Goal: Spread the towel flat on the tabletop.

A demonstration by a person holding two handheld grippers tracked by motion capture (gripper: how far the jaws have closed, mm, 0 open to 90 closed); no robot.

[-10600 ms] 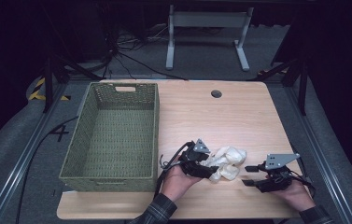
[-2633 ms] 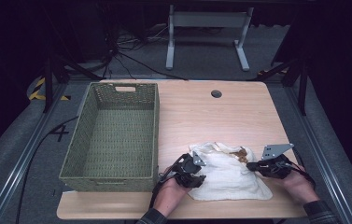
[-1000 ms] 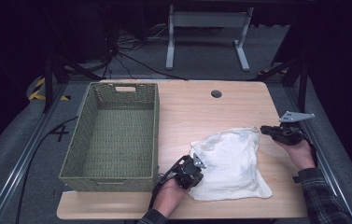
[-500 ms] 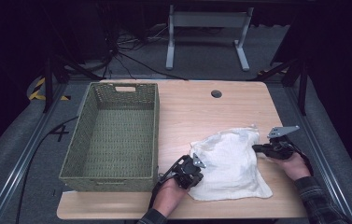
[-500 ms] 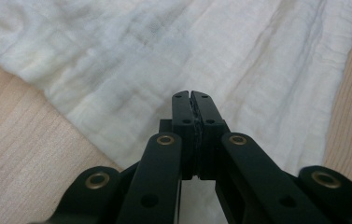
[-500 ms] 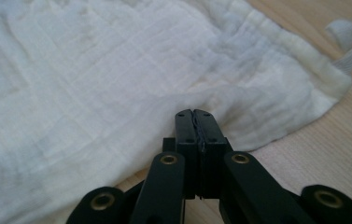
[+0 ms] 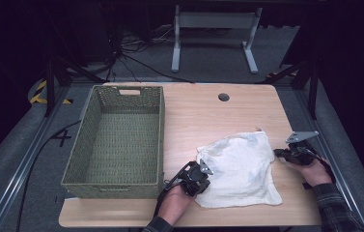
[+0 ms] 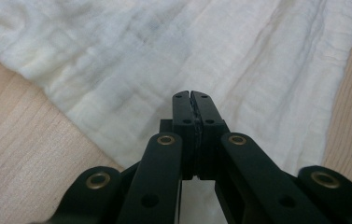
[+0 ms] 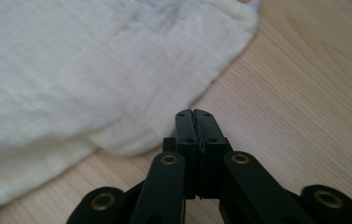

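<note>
A white cloth (image 7: 240, 169) lies spread flat on the near right part of the wooden table (image 7: 208, 111). My left gripper (image 7: 202, 178) rests at the cloth's left edge, jaws pointing over it. In the left gripper view the jaws (image 8: 192, 95) are shut, held over the cloth (image 8: 164, 56) with nothing visible between them. My right gripper (image 7: 278, 152) sits at the cloth's right edge. In the right gripper view its shut tips (image 9: 193, 113) hang over bare wood just beside the cloth's (image 9: 71, 70) rounded edge.
An empty green woven basket (image 7: 113, 183) stands on the left half of the table, close to my left hand. A round cable hole (image 7: 223, 97) sits near the far edge. Bare wood lies beyond the cloth. Dark floor, cables and a desk frame surround the table.
The cloth, crumpled ten seconds ago, now lies flat. Within the last second my right gripper came down and in from the table's right side to the cloth's right edge. The left gripper stayed put.
</note>
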